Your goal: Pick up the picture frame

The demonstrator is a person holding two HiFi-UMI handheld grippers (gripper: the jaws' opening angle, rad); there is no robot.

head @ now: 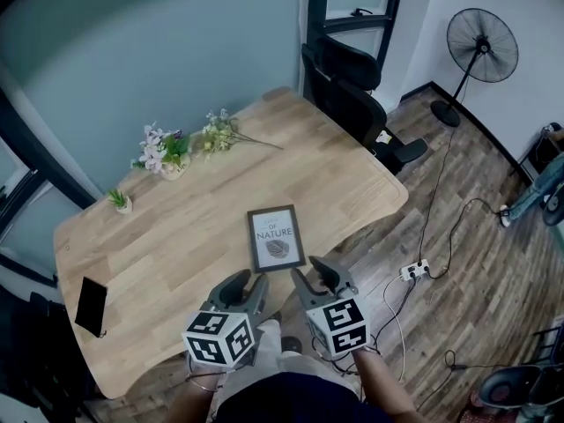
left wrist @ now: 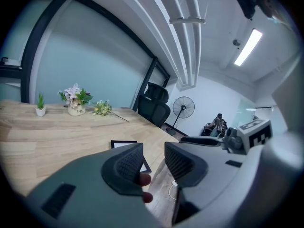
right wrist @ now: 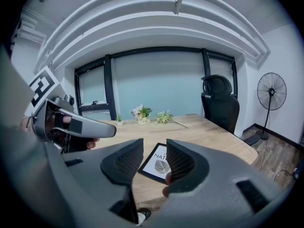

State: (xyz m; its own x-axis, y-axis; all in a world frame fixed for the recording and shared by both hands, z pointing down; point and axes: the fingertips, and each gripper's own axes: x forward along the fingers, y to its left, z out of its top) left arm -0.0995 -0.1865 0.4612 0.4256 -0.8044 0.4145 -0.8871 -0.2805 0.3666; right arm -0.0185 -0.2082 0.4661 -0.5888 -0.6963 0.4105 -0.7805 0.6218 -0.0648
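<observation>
Both empty with jaws apart, the left gripper point(head: 247, 283) and right gripper point(head: 316, 276) hover side by side just near of the frame point(head: 275, 238) lying flat on the table point(head: 185, 227).

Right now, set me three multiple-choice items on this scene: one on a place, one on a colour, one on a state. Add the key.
1. Where is the picture frame?
A. Leaning on the flower vase
B. Flat on the table, near the edge closest to the person
C. On the floor by the fan

2. What colour is the frame's border?
A. White
B. Black
C. Red

3. How do the left gripper and right gripper stand?
A. Both open, holding nothing
B. Left shut on the frame
C. Right shut on the frame

Key:
1 B, the head view shows it lying flat just ahead of both grippers.
2 B, a black rim surrounds the white picture.
3 A, each gripper view shows its jaws apart, pressing on nothing.
</observation>
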